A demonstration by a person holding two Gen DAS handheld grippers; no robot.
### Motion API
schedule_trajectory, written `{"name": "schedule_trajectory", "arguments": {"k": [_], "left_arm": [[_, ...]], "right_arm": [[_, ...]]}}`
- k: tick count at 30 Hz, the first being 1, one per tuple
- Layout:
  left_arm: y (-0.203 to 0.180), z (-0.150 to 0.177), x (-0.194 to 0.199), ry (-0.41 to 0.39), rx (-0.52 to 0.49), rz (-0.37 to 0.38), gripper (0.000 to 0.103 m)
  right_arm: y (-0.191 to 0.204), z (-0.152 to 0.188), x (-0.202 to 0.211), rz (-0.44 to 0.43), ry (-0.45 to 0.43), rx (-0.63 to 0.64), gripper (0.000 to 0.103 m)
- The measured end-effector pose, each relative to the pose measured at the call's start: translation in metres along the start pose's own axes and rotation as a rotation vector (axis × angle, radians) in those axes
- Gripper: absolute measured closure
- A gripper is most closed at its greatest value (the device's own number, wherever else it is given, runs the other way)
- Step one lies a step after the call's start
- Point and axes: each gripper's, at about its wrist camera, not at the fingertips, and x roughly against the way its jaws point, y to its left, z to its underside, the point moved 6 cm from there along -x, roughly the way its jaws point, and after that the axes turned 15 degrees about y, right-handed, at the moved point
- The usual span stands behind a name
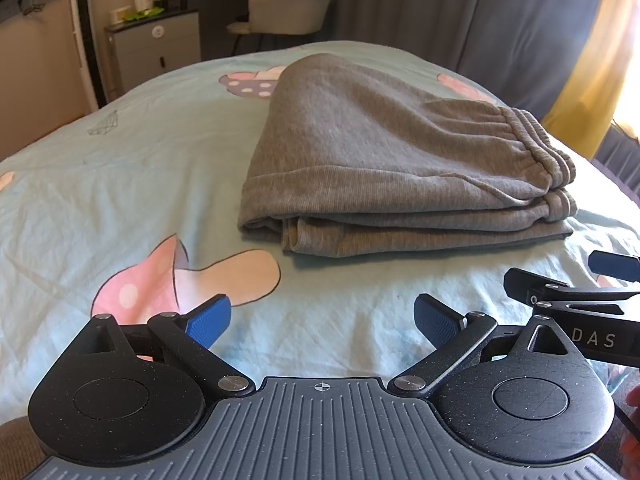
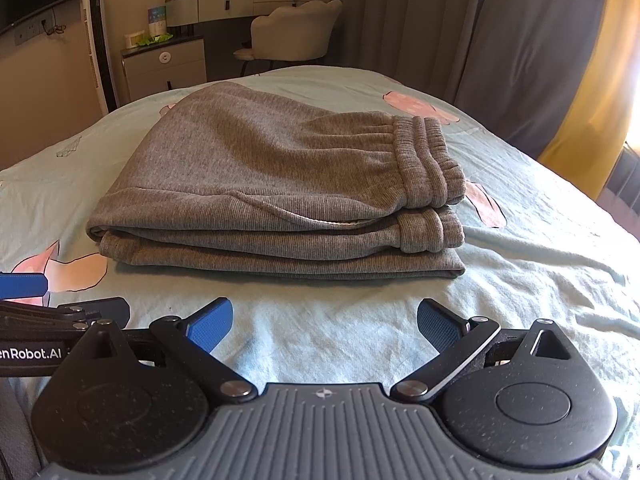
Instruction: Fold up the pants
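Grey sweatpants (image 1: 360,152) lie folded in a stacked bundle on the light blue bed sheet (image 1: 120,200), waistband to the right. They also show in the right wrist view (image 2: 272,184). My left gripper (image 1: 322,320) is open and empty, low over the sheet, short of the bundle's near edge. My right gripper (image 2: 324,324) is open and empty, also a little in front of the bundle. The right gripper shows at the right edge of the left wrist view (image 1: 576,292); the left gripper shows at the left edge of the right wrist view (image 2: 60,304).
The sheet has pink cartoon prints (image 1: 168,280). Beyond the bed stand a white chair (image 2: 292,36), a vanity desk (image 2: 240,4), a drawer cabinet (image 2: 164,68) and grey curtains (image 2: 440,32). A yellow curtain (image 2: 592,92) hangs at the right.
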Motion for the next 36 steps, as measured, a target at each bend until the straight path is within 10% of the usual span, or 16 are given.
{"name": "schedule_trajectory", "arguments": {"k": [36], "left_arm": [[-0.0006, 0.0017, -0.0003, 0.012, -0.006, 0.012, 0.002]], "right_arm": [[0.0000, 0.0002, 0.0035, -0.001, -0.012, -0.006, 0.004]]}}
